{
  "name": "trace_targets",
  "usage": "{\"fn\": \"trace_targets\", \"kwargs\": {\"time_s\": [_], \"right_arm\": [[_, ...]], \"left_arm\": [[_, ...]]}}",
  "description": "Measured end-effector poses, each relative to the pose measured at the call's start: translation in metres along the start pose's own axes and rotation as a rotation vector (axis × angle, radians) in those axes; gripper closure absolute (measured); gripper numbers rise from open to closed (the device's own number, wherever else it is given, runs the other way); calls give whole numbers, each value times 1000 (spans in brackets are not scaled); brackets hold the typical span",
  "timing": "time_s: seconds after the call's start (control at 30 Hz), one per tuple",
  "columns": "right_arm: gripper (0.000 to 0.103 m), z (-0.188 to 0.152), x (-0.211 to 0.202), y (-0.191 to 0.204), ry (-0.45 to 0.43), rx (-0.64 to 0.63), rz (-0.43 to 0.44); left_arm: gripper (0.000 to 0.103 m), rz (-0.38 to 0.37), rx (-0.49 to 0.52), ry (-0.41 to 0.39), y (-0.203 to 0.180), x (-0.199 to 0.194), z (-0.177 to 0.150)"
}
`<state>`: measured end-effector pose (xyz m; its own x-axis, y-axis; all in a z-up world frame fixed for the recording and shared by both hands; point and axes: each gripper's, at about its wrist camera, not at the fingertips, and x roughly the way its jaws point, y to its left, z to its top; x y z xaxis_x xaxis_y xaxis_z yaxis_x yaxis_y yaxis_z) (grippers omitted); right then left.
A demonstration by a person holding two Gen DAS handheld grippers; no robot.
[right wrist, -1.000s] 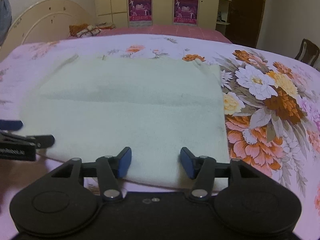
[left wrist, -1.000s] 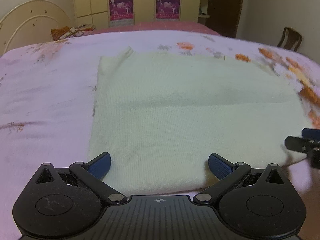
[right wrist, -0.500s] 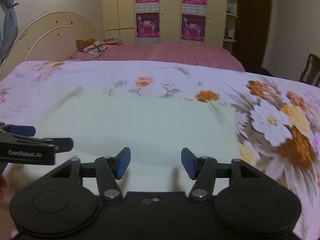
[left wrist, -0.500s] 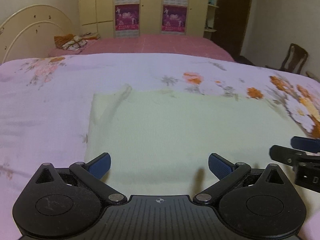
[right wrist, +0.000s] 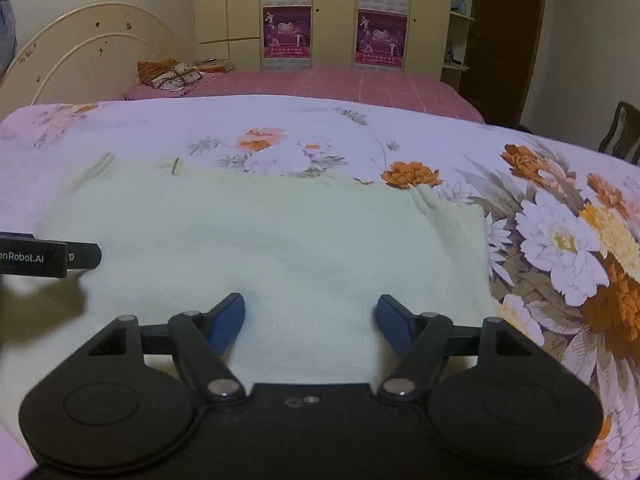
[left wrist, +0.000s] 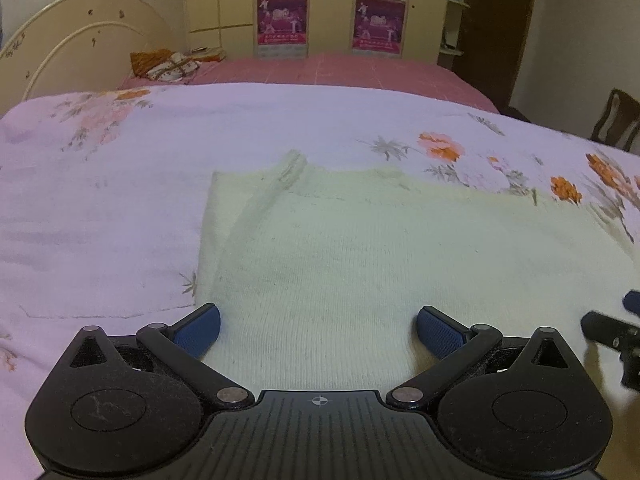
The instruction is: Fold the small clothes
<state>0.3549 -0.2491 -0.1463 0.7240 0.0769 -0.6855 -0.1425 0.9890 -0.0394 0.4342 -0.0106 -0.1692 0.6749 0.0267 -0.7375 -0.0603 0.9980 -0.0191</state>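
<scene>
A pale cream knitted garment (left wrist: 380, 248) lies flat on the floral bedspread (left wrist: 100, 208), a folded layer with a ribbed edge along its left side. My left gripper (left wrist: 319, 330) hovers over its near left part, jaws wide and empty. The same garment (right wrist: 280, 240) fills the middle of the right wrist view. Over its near right part my right gripper (right wrist: 311, 326) has its jaws opening, with only cloth below them and nothing pinched. Each gripper shows at the edge of the other's view: the right gripper (left wrist: 618, 334) and the left gripper (right wrist: 48, 258).
The bedspread (right wrist: 560, 240) carries large orange and white flowers at the right. Behind is a second bed with a pink cover (left wrist: 340, 70), a cream headboard (left wrist: 80, 48), wardrobe doors with posters (right wrist: 288, 32) and a wooden chair (left wrist: 616, 120) at the far right.
Both grippers have drawn back toward the near edge, so more bedspread shows beyond the garment. The right gripper's jaws stand wider than before. The left jaws keep the same spread.
</scene>
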Motion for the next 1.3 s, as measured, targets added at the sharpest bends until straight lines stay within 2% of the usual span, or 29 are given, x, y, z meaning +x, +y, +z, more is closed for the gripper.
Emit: {"fn": "trace_targets", "kwargs": {"time_s": [0.13,0.3,0.63,0.73,1.03,1.2,1.3], "right_arm": [[34,3,-15,1,-11,38,24],[33,0,-33,4,-17,70,58],[33,-26,-63,22,-1,58,84],[33,-32,-69,22,1,65,83],[33,-45,-82,21,1,76,80],[33,-48,-85,21,-3,78,80],[33,-48,-85,21,-3,80,81]], "left_arm": [[0,6,31,-4,-1,-15,-5],[0,-3,24,6,3,-36,-16],[0,-24,-64,54,21,-72,-58],[0,-38,-109,70,28,-82,-73],[1,-175,-348,85,50,-115,-118],[1,-253,-438,89,47,-114,-128],[8,-294,-497,76,47,-108,-131]]}}
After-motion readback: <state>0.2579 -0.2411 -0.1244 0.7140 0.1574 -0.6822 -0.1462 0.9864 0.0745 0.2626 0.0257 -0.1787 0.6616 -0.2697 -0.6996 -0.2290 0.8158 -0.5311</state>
